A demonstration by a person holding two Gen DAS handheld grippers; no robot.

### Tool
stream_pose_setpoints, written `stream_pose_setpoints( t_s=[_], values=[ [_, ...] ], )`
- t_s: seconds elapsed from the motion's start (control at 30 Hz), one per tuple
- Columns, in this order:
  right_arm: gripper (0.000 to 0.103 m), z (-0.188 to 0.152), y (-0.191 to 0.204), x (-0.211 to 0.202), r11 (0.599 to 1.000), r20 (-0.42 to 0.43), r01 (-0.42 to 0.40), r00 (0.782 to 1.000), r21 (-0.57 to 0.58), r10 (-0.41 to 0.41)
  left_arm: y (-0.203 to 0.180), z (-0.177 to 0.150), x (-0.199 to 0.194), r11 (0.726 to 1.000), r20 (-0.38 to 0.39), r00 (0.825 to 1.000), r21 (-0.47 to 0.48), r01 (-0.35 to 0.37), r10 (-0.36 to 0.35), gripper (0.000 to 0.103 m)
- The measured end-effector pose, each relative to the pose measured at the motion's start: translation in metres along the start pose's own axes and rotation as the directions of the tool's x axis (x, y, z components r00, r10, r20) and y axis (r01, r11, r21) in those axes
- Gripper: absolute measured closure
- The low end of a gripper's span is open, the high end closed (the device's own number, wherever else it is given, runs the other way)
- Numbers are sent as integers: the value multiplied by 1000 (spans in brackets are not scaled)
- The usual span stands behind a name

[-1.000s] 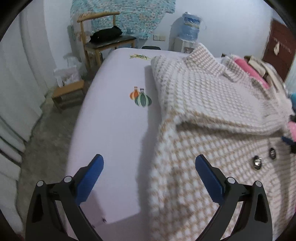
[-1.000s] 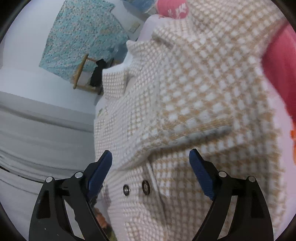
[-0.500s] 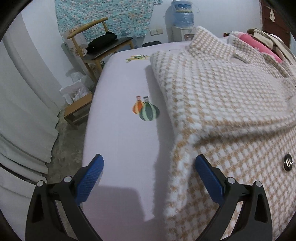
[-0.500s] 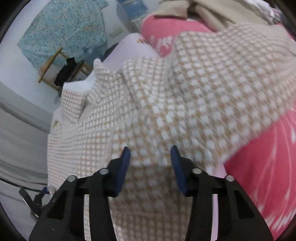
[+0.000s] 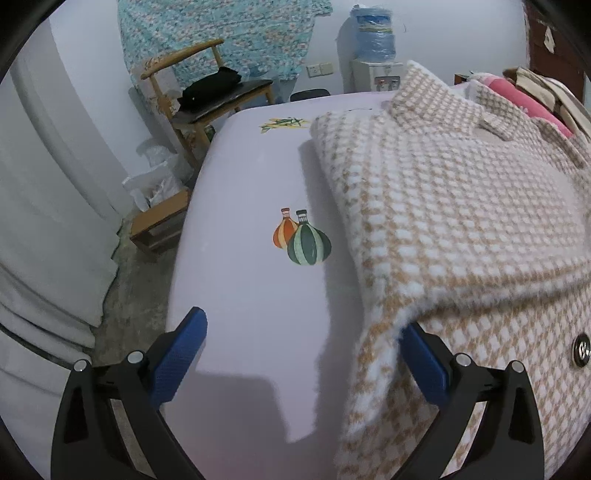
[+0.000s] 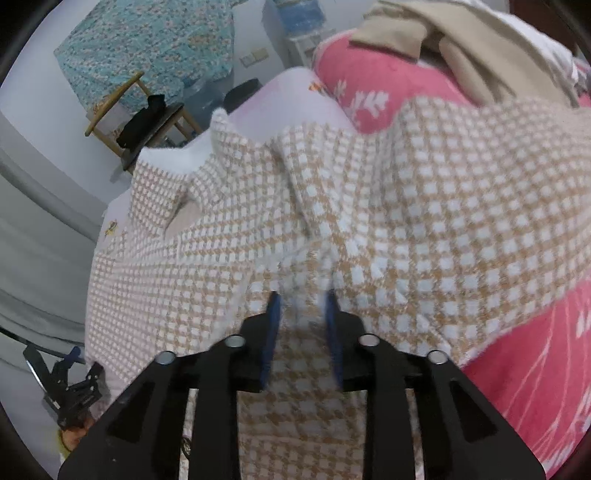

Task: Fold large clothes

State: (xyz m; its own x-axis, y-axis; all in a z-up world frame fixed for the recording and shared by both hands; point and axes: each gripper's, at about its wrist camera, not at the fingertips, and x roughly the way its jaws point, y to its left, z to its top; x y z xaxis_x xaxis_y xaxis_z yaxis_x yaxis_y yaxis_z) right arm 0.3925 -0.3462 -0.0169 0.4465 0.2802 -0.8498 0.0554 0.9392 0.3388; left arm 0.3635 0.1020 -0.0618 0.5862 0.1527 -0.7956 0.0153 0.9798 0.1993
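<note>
A fluffy beige-and-white checked coat lies on the bed, collar at the far end and a metal snap button near its front edge. My left gripper stands open over the coat's left edge; its right finger sits partly under the folded sleeve's hem, its left finger over bare sheet. In the right wrist view the coat is bunched up, and my right gripper is closing with a fold of that fabric pinched between its blue pads. The left gripper shows at that view's lower left.
The bed's lilac sheet has printed gourds. Left of the bed are the floor, a low wooden stool and a chair with a black bag. A water dispenser stands behind. A pink blanket and beige clothes lie beyond the coat.
My right gripper went from wide open to nearly closed on a fold of the coat, shifting toward the pink blanket. My left gripper stayed open and slid to the coat's edge.
</note>
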Motion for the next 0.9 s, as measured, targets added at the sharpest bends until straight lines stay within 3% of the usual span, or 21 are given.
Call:
stream_pose_setpoints(
  t_s=[0.1, 0.27, 0.33, 0.43, 0.47, 0.57, 0.6, 0.67, 0.77, 0.9],
  values=[
    [92, -5, 3, -4, 999, 11, 32, 999, -36, -32, 12, 0, 4, 998, -11, 1000, -64, 22, -23, 4],
    [96, 12, 34, -11, 994, 86, 25, 996, -105, -16, 16, -4, 4, 996, -1, 1000, -85, 13, -14, 4],
    [96, 23, 58, -20, 987, 133, -6, 991, -158, 28, 18, -4, 7, 994, -11, 1000, -112, 21, -23, 4],
    [96, 35, 91, -44, 965, 206, -84, 969, -248, 138, 20, -3, 9, 989, -19, 999, -142, 28, -31, 4],
    [96, 38, 104, -58, 950, 248, -116, 950, -291, 192, 21, -4, 10, 989, -19, 999, -148, 28, -31, 4],
    [96, 44, 110, -80, 934, 320, -134, 915, -332, 245, 24, -7, 10, 984, -22, 999, -174, 34, -38, 4],
    [96, 45, 104, -81, 938, 333, -126, 913, -323, 237, 25, -7, 11, 983, -23, 999, -178, 35, -40, 4],
    [96, 47, 81, -63, 956, 303, -103, 934, -274, 187, 25, -7, 11, 982, -24, 999, -187, 39, -44, 4],
    [96, 42, 36, -12, 982, 165, -50, 983, -184, 81, 23, -8, 10, 982, -25, 999, -184, 36, -42, 4],
    [96, 37, 11, 20, 991, 86, -37, 995, -131, 48, 20, -8, 9, 985, -25, 999, -173, 18, -23, 4]
  ],
)
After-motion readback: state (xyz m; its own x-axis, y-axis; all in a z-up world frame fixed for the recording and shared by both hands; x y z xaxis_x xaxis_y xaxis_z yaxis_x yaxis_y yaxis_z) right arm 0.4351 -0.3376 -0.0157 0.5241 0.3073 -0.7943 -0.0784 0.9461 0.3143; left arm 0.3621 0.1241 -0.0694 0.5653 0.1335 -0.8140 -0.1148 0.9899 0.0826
